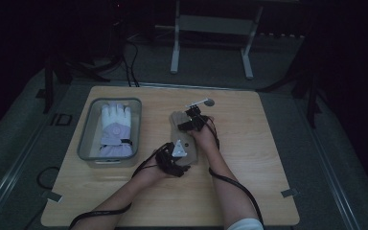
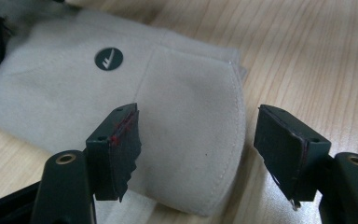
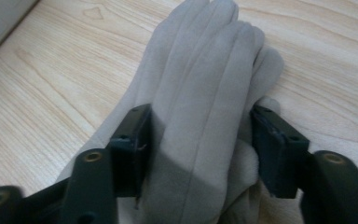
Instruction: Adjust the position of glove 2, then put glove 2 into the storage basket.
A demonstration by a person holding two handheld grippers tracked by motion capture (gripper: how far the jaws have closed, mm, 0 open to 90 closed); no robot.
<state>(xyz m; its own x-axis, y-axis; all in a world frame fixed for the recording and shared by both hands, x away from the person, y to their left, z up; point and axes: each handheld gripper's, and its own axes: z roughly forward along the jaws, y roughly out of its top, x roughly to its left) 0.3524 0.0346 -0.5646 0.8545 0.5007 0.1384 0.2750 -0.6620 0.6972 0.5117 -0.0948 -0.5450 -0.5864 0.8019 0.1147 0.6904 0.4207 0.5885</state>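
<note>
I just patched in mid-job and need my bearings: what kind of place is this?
Probably a dim lab or recording room, not a home. A bare wooden table stands on grey carpet, cables trail across the floor, and metal stand legs rise behind. A beige glove lies between the tongs.

The glove (image 2: 74, 88) on the worktop (image 1: 249, 158) was pale beige, with matching stitched seams and a small round dark green badge (image 2: 108, 59) bearing a white mark. The worktop was light wood with fine brown grain. Both hand-held grippers, left (image 2: 196, 149) and right (image 3: 200, 149), were black, and the left one's pad showed thin red lines. The bin (image 1: 87, 139) was grey, and the glove in it (image 1: 115, 128) was white with lilac panels and a black strap.
</note>
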